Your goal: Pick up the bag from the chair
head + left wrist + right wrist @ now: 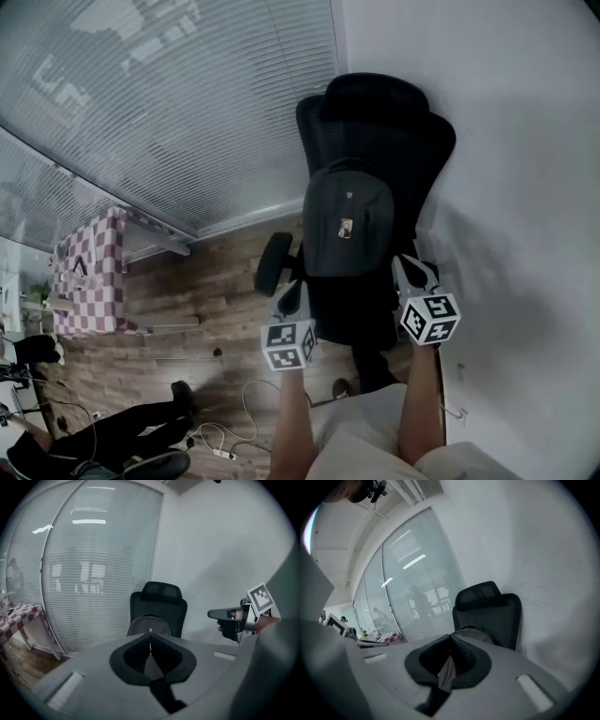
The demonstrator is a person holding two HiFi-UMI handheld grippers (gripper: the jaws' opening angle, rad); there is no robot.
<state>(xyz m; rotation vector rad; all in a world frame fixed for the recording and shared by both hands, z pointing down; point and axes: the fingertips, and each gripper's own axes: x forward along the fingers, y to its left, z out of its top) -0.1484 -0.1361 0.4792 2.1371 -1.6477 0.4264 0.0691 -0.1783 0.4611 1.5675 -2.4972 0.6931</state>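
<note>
A dark grey backpack [347,220] stands upright on the seat of a black office chair [375,112], leaning on its backrest. My left gripper [292,292] hovers just short of the bag's lower left side. My right gripper [410,267] hovers at its lower right side. In the left gripper view the jaws [150,641] are shut with nothing between them, and the bag [149,623] and chair [161,595] lie straight ahead. The right gripper view shows the same: jaws [451,648] shut and empty, bag [476,632] beyond them. Neither gripper touches the bag.
The chair stands in a corner, between a white wall [506,141] and a glass wall with blinds [169,112]. Its left armrest [273,262] sticks out beside my left gripper. A checkered table [89,272], cables [225,431] on the wooden floor and a seated person's legs [122,436] lie to the left.
</note>
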